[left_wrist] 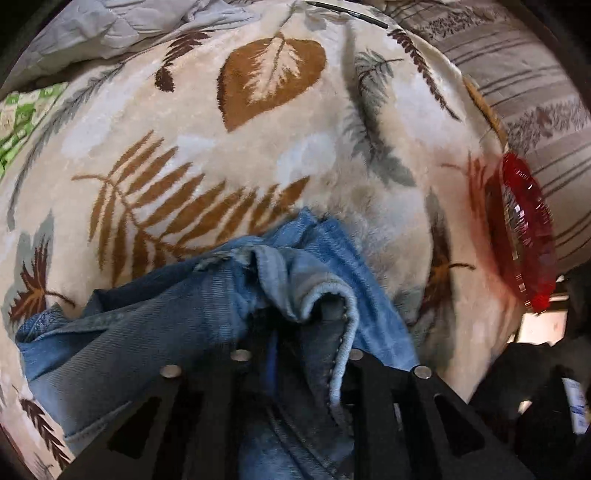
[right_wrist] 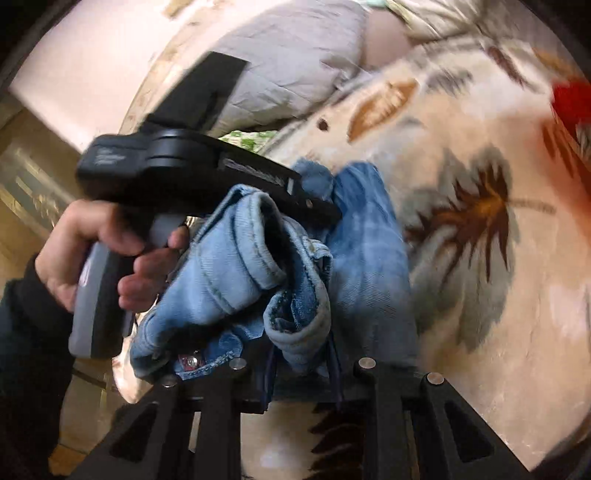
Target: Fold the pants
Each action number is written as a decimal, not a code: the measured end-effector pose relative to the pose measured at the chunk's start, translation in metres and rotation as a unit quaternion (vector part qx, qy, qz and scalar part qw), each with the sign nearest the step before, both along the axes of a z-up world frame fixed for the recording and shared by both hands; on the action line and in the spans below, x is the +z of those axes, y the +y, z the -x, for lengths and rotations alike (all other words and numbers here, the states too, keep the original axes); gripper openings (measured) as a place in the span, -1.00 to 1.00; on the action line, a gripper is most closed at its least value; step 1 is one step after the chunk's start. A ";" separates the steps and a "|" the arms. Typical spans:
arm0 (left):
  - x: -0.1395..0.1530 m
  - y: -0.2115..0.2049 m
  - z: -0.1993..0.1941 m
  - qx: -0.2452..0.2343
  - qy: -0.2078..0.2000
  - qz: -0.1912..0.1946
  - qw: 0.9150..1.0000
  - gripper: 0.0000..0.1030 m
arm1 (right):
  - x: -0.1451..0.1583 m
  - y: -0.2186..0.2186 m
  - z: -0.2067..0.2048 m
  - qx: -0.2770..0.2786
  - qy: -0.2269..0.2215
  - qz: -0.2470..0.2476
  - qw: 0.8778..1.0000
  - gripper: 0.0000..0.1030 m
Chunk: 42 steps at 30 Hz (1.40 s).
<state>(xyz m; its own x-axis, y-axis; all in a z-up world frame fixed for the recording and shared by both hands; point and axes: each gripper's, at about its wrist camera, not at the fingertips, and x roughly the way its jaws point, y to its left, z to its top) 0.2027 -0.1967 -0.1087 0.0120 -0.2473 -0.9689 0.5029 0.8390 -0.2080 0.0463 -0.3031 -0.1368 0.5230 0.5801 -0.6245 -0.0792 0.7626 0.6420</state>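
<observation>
The blue denim pants [left_wrist: 207, 302] are bunched and lifted above a cream leaf-patterned blanket [left_wrist: 221, 166]. My left gripper [left_wrist: 295, 332] is shut on a fold of the denim; its fingertips are hidden in the cloth. In the right wrist view the pants [right_wrist: 236, 266] hang in a crumpled bundle. My right gripper [right_wrist: 299, 354] is shut on a hem of the denim. The left gripper [right_wrist: 325, 212] shows there too, held by a hand [right_wrist: 92, 251], its fingers clamped into the same bundle from the left.
A red translucent plastic object [left_wrist: 528, 236] lies on the blanket at the right, also in the right wrist view [right_wrist: 572, 99]. A grey quilted pillow [right_wrist: 295, 55] lies behind. A striped cover [left_wrist: 524, 74] is at the far right. A black cable [left_wrist: 351, 13] lies at the back.
</observation>
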 end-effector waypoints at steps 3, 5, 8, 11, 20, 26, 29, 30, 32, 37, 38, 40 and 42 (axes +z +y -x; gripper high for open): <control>0.021 0.009 0.005 0.003 0.001 0.036 0.999 0.22 | 0.002 -0.003 -0.001 0.004 0.004 -0.012 1.000 -0.23; 0.047 0.023 0.012 0.018 -0.018 0.079 0.997 0.56 | 0.008 -0.005 0.001 0.005 0.000 -0.010 1.000 0.07; 0.087 0.052 0.024 0.029 -0.061 0.103 0.992 0.59 | 0.024 -0.009 0.010 0.003 -0.019 0.007 1.000 0.38; 0.115 0.094 0.039 0.040 -0.097 0.120 0.987 0.61 | 0.041 -0.017 0.021 0.000 -0.043 0.032 0.999 0.40; 0.127 0.170 0.116 -0.023 -0.229 0.050 0.972 0.63 | 0.068 -0.027 0.011 0.062 -0.049 -0.005 0.997 0.39; 0.091 0.157 0.168 -0.120 -0.266 0.044 0.955 0.63 | 0.065 -0.025 -0.012 0.091 -0.013 -0.030 0.995 0.37; 0.075 0.146 0.182 -0.157 -0.268 0.039 0.950 0.63 | 0.059 -0.019 -0.022 0.107 0.011 -0.033 0.994 0.33; 0.071 0.143 0.184 -0.162 -0.270 0.037 0.948 0.63 | 0.057 -0.016 -0.025 0.114 0.016 -0.036 0.993 0.26; 0.063 0.135 0.181 -0.162 -0.272 0.040 0.948 0.63 | 0.052 -0.009 -0.029 0.124 0.025 -0.043 0.991 0.08; 0.049 0.126 0.166 -0.165 -0.248 0.018 0.954 -0.75 | 0.049 0.006 -0.034 0.142 0.020 -0.054 0.988 -0.53; 0.054 0.127 0.168 -0.160 -0.250 0.026 0.955 -0.75 | 0.052 0.007 -0.033 0.144 0.015 -0.053 0.988 -0.54; 0.064 0.127 0.174 -0.171 -0.258 0.036 0.950 -0.80 | 0.065 0.004 -0.027 0.144 -0.007 -0.037 0.989 -0.61; 0.070 0.126 0.181 -0.179 -0.258 0.050 0.948 -0.81 | 0.078 -0.003 -0.020 0.139 -0.030 -0.025 0.990 -0.69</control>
<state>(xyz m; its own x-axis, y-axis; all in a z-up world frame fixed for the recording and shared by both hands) 0.0222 -0.0703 -0.0391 0.3753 -0.4161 -0.8283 0.8086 0.5838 0.0731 0.0666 -0.3065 -0.0583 0.3738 0.7360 -0.5644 -0.3199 0.6735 0.6664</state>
